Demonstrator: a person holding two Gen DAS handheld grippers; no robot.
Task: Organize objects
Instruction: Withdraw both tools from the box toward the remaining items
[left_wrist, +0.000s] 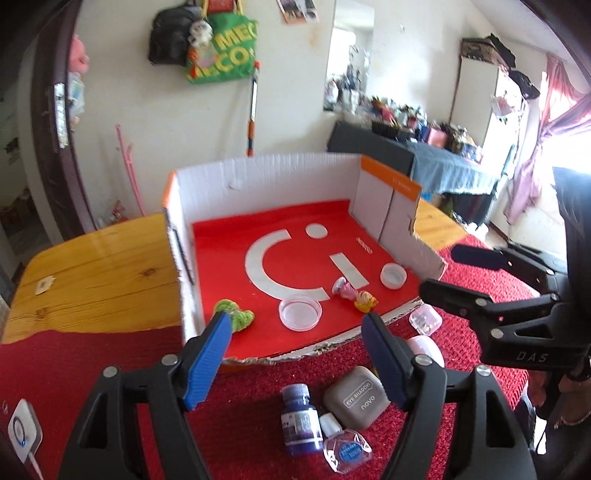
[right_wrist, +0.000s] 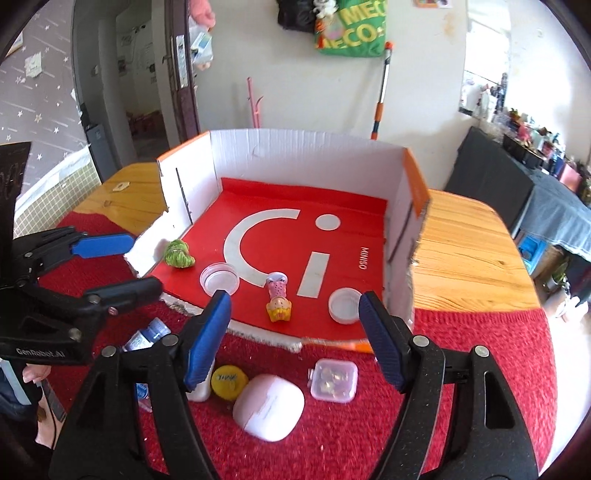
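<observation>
A cut-open cardboard box (left_wrist: 266, 173) with a red printed floor is set on the wooden counter (left_wrist: 96, 266), its torn front edge resting on a red knitted cloth (right_wrist: 480, 369). Inside the box, near the front edge, a green crocheted piece (left_wrist: 240, 317) is seen toward the left wall, a clear round lid (left_wrist: 300, 312) beside it, a small pink and yellow doll figure (right_wrist: 279, 301) lying on its side in the middle, and a white round cap (right_wrist: 345, 300) close to the right wall.

On the cloth in front of the box lie a purple bottle (left_wrist: 300, 419), a grey eye shadow case (left_wrist: 356, 400), a small clear flat bottle with a white cap (left_wrist: 345, 448), a pink rounded case (right_wrist: 269, 406), a clear small lidded box (right_wrist: 333, 380) and a yellow round cap (right_wrist: 229, 382).

The left gripper (left_wrist: 295, 358) is held above the purple bottle and eye shadow case, its blue-padded fingers (left_wrist: 207, 362) spread wide and holding nothing. The right gripper (right_wrist: 295, 339) is held above the pink case, its fingers (right_wrist: 380, 339) likewise spread wide and empty
</observation>
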